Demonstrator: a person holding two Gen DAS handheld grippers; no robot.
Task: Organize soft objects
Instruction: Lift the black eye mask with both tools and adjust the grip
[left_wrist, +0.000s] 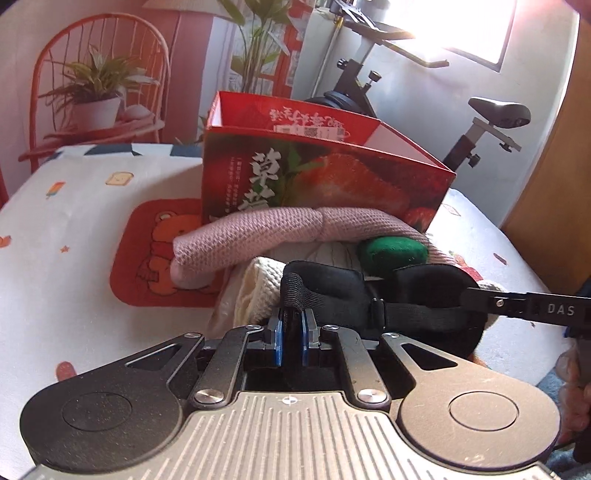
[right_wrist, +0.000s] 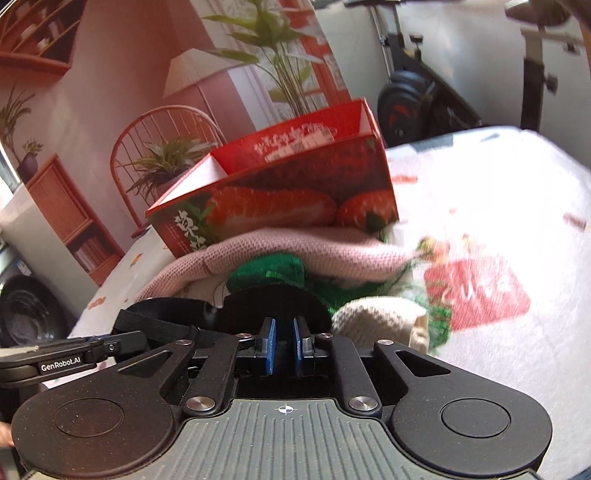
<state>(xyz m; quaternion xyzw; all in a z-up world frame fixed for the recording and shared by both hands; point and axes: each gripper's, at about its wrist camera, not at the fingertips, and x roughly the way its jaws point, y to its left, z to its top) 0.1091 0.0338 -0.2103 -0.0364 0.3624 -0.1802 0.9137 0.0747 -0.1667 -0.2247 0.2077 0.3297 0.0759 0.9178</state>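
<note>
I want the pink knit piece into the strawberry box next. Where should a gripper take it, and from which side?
Probably at the folded left end of the pink knit, where it doubles into a thick roll lying free on the tablecloth. Come from the left, fingers above and below the fold. Its right part wraps the green piece, behind the black sleep mask, so it's crowded there.

My left gripper (left_wrist: 291, 325) pinches the strap end of a black eye mask (left_wrist: 369, 291), just in front of the red strawberry box (left_wrist: 317, 173). My right gripper (left_wrist: 491, 301) grips the mask's other end. Between mask and box lie a pink knitted roll (left_wrist: 266, 230), a green pad (left_wrist: 391, 253) and a cream knit (left_wrist: 258, 291), all on the table (left_wrist: 74, 240).
</note>
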